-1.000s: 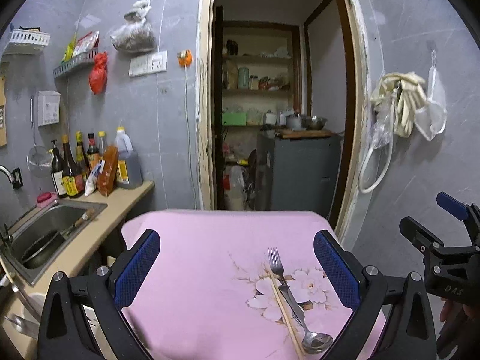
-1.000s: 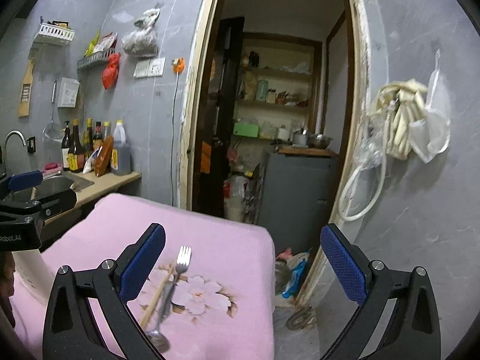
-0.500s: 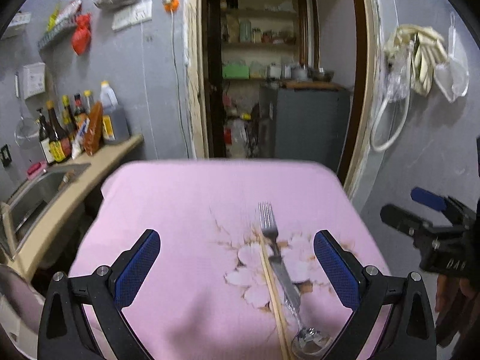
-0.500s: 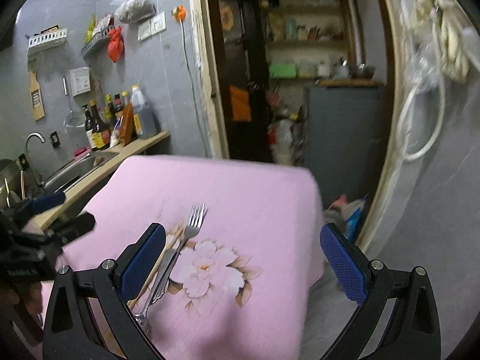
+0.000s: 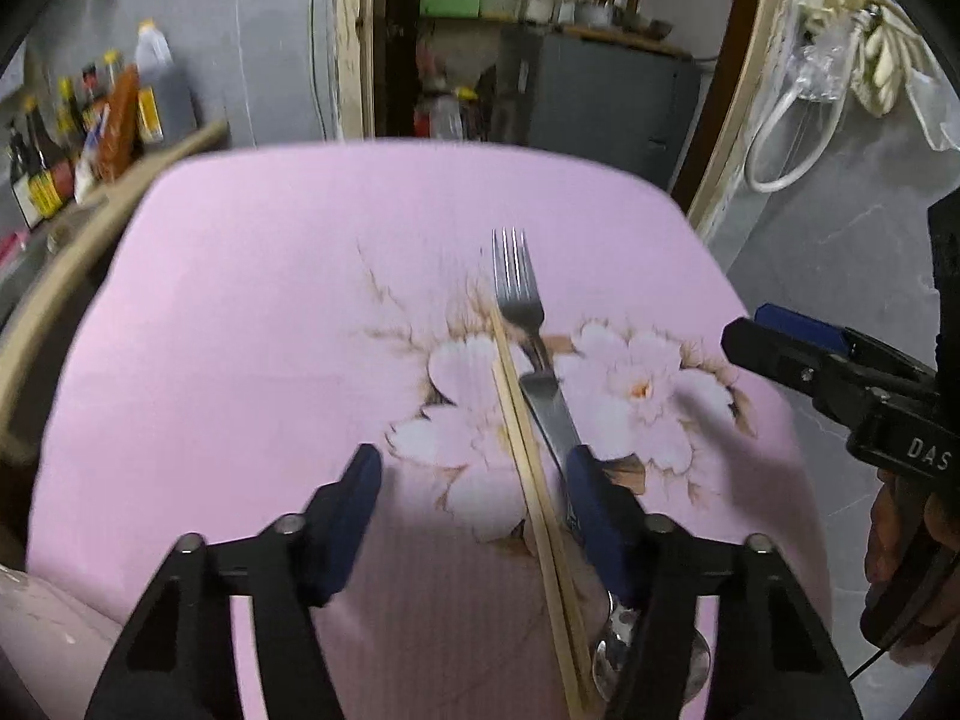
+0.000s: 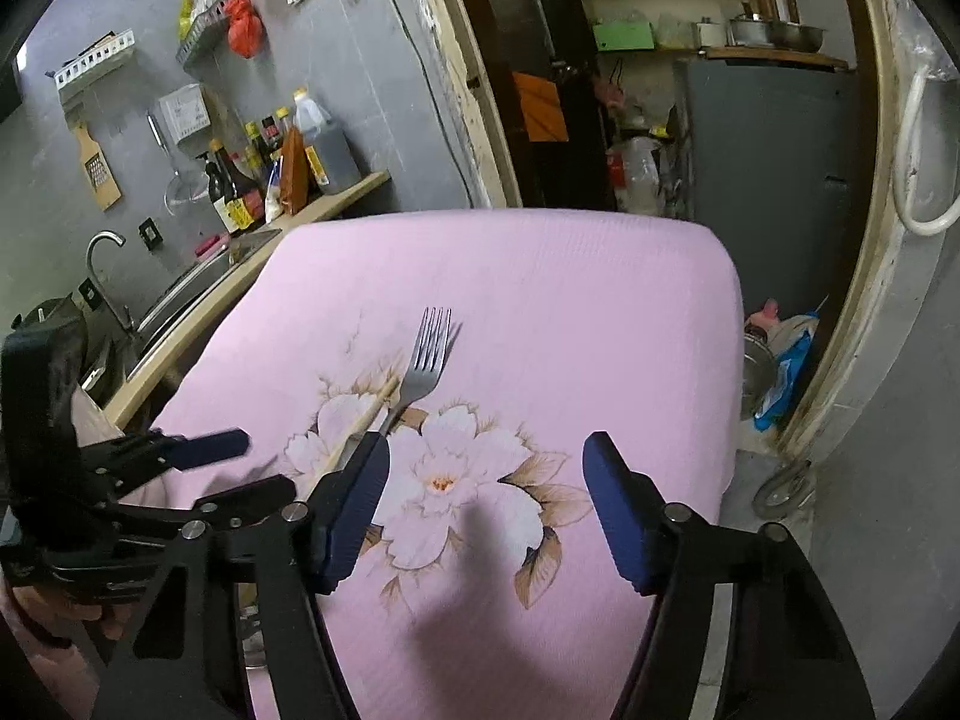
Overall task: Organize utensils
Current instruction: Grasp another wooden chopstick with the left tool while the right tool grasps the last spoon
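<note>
Left wrist: gripper jaws closing, half-open, straddling chopsticks
Fork: tines at 12
Right gripper: closing, empty

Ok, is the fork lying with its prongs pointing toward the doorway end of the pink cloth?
Yes, the fork lies on the pink cloth with its prongs toward the doorway.

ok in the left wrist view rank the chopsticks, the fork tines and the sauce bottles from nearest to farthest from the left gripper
1. chopsticks: between the left gripper fingers, toward the right one.
2. fork tines: straight ahead, mid-cloth.
3. sauce bottles: far left, on the counter by the wall.
</note>
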`<state>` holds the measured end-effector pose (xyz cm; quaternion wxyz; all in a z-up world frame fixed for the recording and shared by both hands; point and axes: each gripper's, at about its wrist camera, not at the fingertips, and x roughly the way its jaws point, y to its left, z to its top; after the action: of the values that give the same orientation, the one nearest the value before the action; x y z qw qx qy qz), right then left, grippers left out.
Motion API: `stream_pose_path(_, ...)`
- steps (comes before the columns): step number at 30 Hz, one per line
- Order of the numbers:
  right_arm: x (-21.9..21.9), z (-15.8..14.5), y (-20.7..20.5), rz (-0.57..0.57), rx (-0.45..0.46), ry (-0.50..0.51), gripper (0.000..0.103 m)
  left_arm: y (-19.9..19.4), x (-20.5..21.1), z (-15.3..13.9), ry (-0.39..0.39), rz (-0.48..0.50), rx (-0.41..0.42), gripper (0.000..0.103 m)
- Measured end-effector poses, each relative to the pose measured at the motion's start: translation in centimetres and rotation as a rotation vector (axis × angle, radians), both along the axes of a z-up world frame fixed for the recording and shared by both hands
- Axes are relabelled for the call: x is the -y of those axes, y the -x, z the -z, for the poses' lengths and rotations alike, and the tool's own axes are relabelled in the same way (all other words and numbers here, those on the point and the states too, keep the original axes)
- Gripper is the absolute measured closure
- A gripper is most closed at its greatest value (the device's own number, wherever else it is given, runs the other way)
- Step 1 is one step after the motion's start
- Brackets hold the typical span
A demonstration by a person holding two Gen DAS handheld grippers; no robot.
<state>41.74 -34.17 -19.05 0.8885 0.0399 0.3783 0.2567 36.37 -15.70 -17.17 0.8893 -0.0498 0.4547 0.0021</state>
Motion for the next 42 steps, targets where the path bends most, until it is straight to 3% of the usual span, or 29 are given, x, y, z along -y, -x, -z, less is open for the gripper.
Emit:
stream_pose_path(14,-1.3,1.1,-0.9,-0.056,-0.057,0.016,0.042,-0.4,0.3,1.1,0.030,0.006,-0.049,0.059)
stream_pose_path(24,-1.9,1.6,-1.1,-0.067,-0.077,0.012,0.042,-0.2,-1.0,1.0,0.060,-0.015,-0.066,0.062)
stream_pose_path(32,-2.0,1.8,-1.3,-0.082,-0.087,0.011,0.042,0.0,-2.0,0.7,0.130,-0.039,-0.078,0.078)
stream_pose_path(42,-3.4,2.0,-1.1,-0.110,-0.105,0.023,0.045,-1.0,-2.2,1.3,0.153,-0.022,-0.114,0.079)
